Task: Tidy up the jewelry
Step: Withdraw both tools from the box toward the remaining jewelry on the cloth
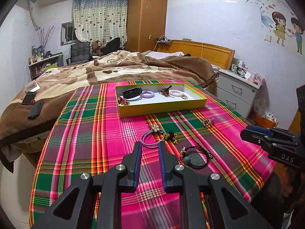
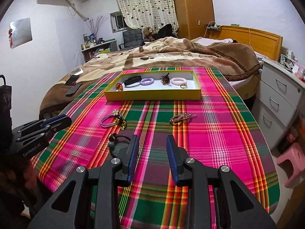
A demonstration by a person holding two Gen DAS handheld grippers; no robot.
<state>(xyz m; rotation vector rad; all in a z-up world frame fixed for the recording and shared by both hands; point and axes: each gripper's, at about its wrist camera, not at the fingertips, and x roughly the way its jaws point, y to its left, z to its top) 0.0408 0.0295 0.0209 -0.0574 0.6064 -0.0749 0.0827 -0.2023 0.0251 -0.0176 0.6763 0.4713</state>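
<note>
L tool (image 1: 149,146) jaws parted, narrow gap, empty, tips just above lilac hair tie (image 1: 150,139) on bench cloth (image 1: 95,133). R tool (image 2: 152,140) wider apart, holds nothing, black bead cord (image 2: 118,141) just left. Hair clip (image 2: 181,118) mid-bench. Far: yellow tray (image 2: 152,95) w/ wristband, coil ties, rings.

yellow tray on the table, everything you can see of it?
The yellow tray is a shallow rectangular box, cardboard by the look, with yellow outer walls and a white floor. It sits flat on the plaid tablecloth at the far end, open-topped. Inside lie a black band, a purple coil tie, a pink coil tie and small ornaments.
</note>
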